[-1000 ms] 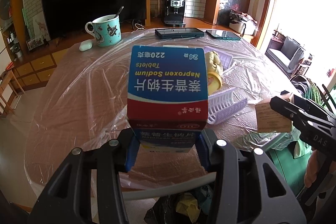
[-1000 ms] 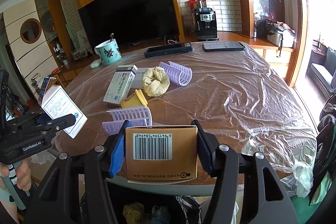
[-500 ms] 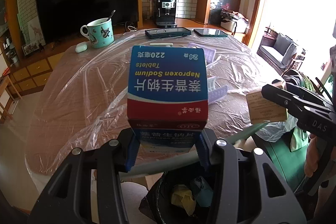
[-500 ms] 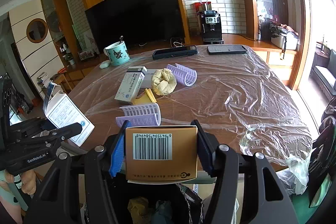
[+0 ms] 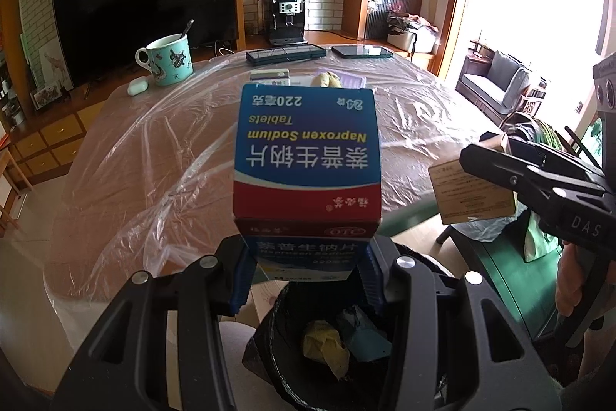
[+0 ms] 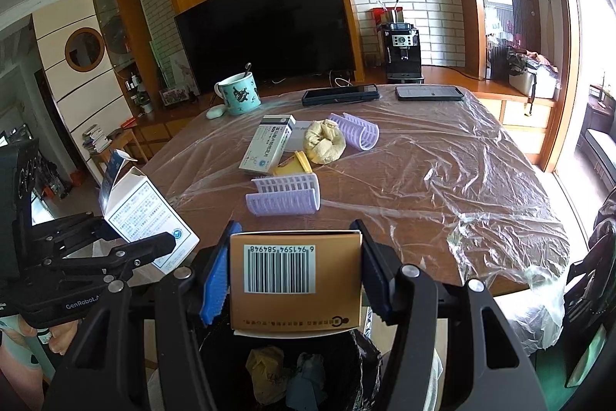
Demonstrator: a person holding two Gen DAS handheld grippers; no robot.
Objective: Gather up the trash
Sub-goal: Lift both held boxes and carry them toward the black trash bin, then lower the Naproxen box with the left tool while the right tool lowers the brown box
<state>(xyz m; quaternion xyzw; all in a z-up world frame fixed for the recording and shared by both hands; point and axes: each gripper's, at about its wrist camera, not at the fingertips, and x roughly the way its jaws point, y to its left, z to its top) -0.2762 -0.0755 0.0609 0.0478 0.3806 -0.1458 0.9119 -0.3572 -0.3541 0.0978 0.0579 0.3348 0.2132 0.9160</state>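
two medicine boxes held over the trash bin, one per gripper

the blue-and-red naproxen box (image 5: 307, 156) is clamped in the left gripper (image 5: 306, 280), print upside down, and the tan barcode box (image 6: 294, 280) is pinched tight in the right gripper (image 6: 294, 276). the black-lined bin (image 6: 292, 368) is seen at 6 o'clock under both, with yellow crumpled paper (image 5: 325, 341) and a teal scrap (image 5: 364, 336) inside. at 12 o'clock on the plastic-covered table (image 6: 442, 180), a white box (image 6: 267, 143), purple trays (image 6: 285, 195) and a yellow wad (image 6: 323, 141) are left.

Bin (image 5: 292, 364) rim cut by tool bodies; blue box (image 5: 307, 156) hides table items behind; white box (image 6: 265, 147) print unreadable.
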